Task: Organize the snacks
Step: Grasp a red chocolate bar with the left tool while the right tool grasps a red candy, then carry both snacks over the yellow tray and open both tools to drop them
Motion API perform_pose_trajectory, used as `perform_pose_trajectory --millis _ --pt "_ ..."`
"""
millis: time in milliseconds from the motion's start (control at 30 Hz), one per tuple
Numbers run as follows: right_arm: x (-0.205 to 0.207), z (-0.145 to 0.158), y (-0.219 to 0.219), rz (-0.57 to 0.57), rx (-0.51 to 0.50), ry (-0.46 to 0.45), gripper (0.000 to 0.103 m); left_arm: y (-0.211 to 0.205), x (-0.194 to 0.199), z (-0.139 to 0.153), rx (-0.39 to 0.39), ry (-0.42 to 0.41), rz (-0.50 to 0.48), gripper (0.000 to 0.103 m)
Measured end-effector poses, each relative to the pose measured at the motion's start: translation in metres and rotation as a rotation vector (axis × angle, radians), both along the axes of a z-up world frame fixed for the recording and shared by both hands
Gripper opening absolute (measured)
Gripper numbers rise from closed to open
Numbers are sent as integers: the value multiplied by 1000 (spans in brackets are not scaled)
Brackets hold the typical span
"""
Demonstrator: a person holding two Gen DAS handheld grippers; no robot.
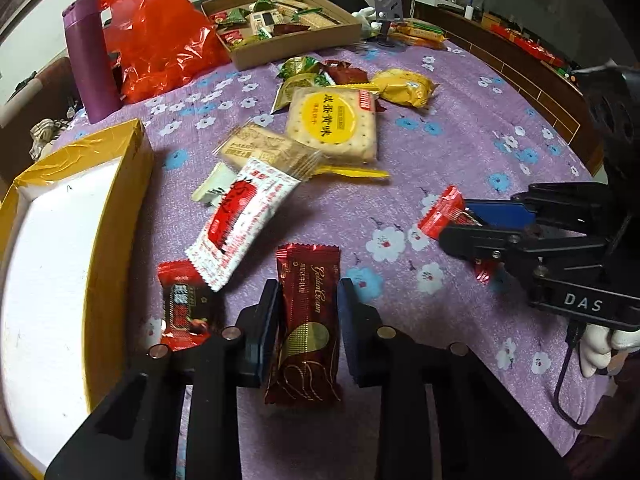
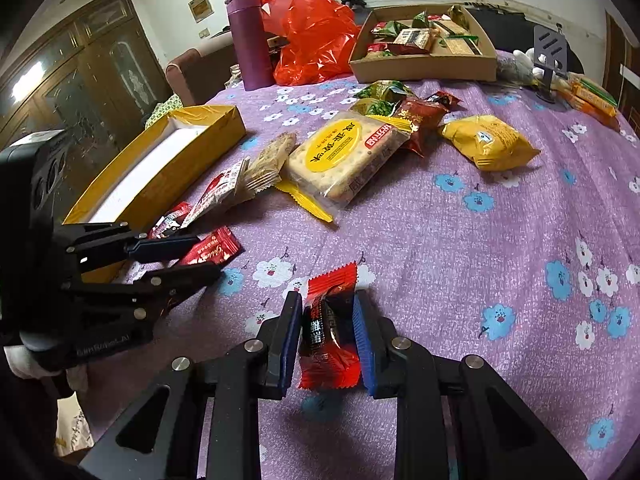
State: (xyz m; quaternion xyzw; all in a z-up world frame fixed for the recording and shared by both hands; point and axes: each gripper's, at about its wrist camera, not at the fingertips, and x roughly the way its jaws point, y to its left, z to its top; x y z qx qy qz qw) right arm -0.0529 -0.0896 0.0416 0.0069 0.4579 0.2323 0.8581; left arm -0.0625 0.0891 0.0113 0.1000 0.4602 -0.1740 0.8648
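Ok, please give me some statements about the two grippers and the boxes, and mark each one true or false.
1. The left gripper is closed on a dark red wafer packet. True.
2. The right gripper is empty. False: it grips a small red and black candy packet.
3. The yellow box is full of snacks. False: its white inside shows no snacks.
4. The brown cardboard tray at the back holds several snacks. True.
5. The purple bottle lies on its side. False: it stands upright beside the red plastic bag.
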Motion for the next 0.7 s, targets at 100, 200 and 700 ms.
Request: perform_pose_trajectory --millis 100,200,700 --pt "-2 0 1 0 -10 -7 26 3 -3 2 -34 2 27 24" --pt "-6 2 2 7 -8 -10 24 11 -7 5 -84 9 52 24" --pt "-32 30 35 90 34 -46 22 111 -62 57 -318 -131 279 24"
